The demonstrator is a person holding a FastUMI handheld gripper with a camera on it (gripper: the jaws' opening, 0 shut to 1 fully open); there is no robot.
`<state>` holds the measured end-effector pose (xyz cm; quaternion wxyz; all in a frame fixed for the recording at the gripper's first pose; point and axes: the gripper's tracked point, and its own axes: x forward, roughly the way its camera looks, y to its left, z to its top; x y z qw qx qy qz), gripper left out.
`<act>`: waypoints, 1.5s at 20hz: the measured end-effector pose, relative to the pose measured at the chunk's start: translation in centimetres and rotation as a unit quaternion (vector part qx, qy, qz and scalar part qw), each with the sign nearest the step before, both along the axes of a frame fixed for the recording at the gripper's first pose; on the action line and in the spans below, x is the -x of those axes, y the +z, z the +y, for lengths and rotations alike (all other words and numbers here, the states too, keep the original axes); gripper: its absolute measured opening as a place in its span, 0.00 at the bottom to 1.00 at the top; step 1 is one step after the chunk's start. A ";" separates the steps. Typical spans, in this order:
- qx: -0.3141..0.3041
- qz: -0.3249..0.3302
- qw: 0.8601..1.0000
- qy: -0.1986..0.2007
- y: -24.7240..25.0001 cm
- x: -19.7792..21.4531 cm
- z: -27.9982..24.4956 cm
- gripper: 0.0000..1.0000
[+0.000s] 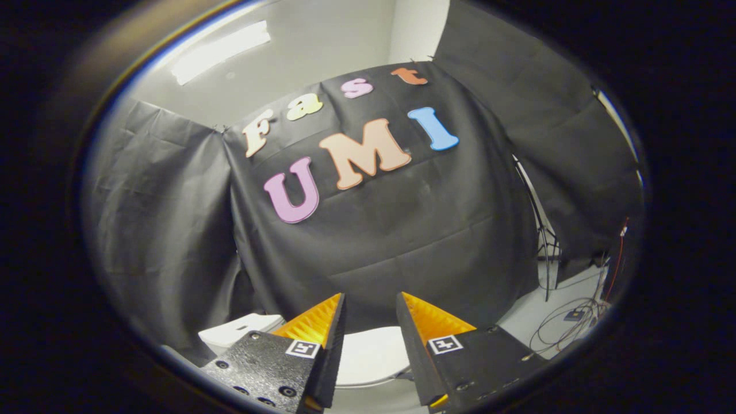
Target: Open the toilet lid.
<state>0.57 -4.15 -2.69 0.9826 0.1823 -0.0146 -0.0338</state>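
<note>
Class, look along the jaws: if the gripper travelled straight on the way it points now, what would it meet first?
Probably the black cloth wall straight ahead. The gripper is open with nothing between the jaws, and the white toilet lid lies lower, under that line. Depth is hard to judge in this fisheye view.

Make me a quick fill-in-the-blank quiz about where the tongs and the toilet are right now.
1. The tongs are ____, gripping nothing.
2. The white toilet lid lies ____ on the bowl.
3. The lid shows ____ the two fingers, below them.
4. Behind the toilet hangs a black ____.

Missing words: open; closed; between; cloth
</note>
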 end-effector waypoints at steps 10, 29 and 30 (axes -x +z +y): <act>-0.154 0.002 0.988 -0.021 -3.8 -1.0 -2.4 0.54; -0.488 0.092 0.868 -0.020 -19.1 -6.6 -1.7 0.54; -0.495 0.094 0.863 -0.019 -20.0 -7.0 -1.7 0.54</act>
